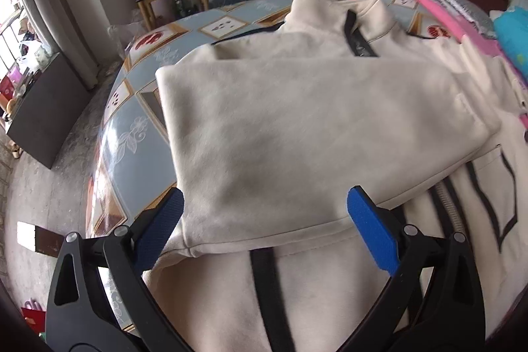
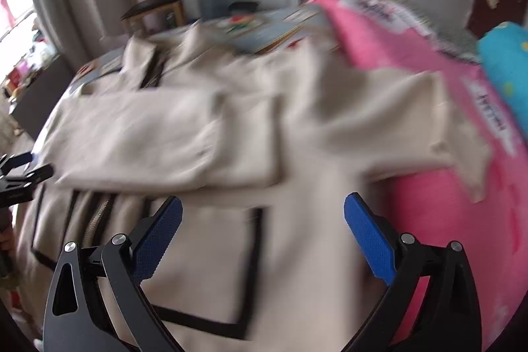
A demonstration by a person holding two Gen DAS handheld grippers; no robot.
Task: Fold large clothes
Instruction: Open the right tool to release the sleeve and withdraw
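Right now a large cream fleece jacket w/ black trim and a front zip [image 1: 297,127] lies spread over the patterned blue-tiled tabletop [image 1: 138,127], collar toward the far edge, hem toward the near edge. One sleeve [image 1: 313,108] is folded across the chest, its cuff toward the tabletop's right side. Left gripper [image 1: 264,220] hovers at the near-left edge, jaws wide apart, blue pads either side of the folded sleeve's lower edge, gripping nothing. Right gripper [image 2: 262,226] hangs over the jacket's lower front near a black-outlined pocket [image 2: 211,269], jaws also spread, nothing between them; right wrist view is blurred. A pink plastic package [image 2: 429,187] sits along the right edge, touching the jacket.
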